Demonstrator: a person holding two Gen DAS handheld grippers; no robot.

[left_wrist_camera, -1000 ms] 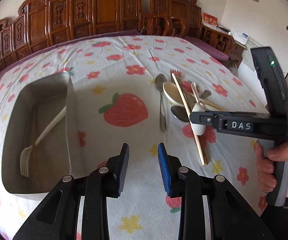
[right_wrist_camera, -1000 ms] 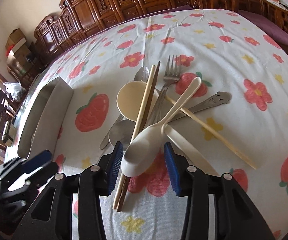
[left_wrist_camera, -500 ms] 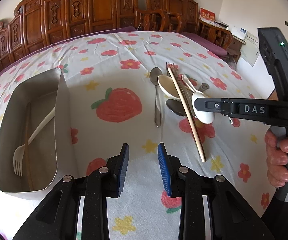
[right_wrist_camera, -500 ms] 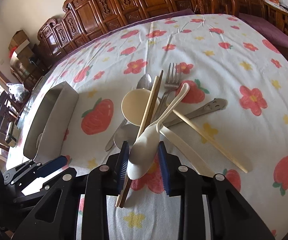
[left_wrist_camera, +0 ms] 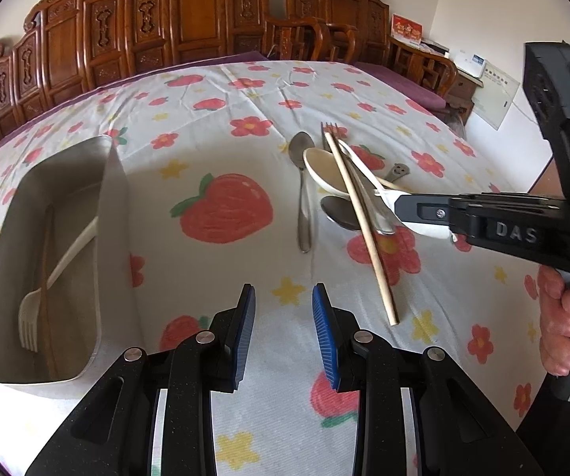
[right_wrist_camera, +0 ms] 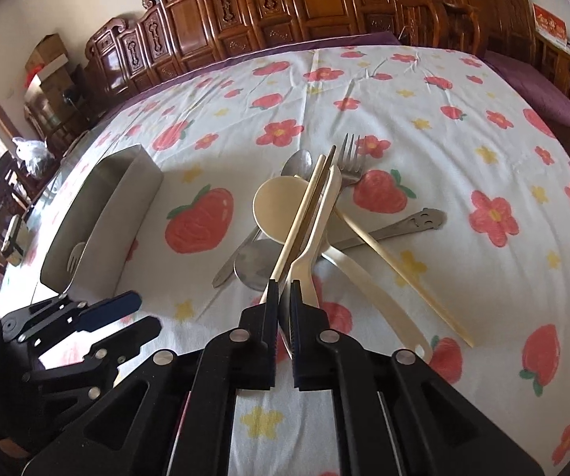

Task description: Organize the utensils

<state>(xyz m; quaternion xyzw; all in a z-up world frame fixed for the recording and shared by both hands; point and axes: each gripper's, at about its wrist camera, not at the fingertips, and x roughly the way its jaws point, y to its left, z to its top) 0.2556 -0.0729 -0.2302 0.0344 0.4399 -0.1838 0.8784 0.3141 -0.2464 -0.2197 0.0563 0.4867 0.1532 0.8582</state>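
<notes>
Right claw [right_wrist_camera: 283, 291] around white spoon [right_wrist_camera: 316, 234]

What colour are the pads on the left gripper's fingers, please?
Blue, on black fingers; clearest in the left wrist view.

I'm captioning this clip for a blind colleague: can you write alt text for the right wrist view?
The right gripper is shut on a white plastic spoon atop a pile of utensils on a strawberry-print tablecloth. A metal bin holding a white fork sits left; the left gripper is open.
</notes>
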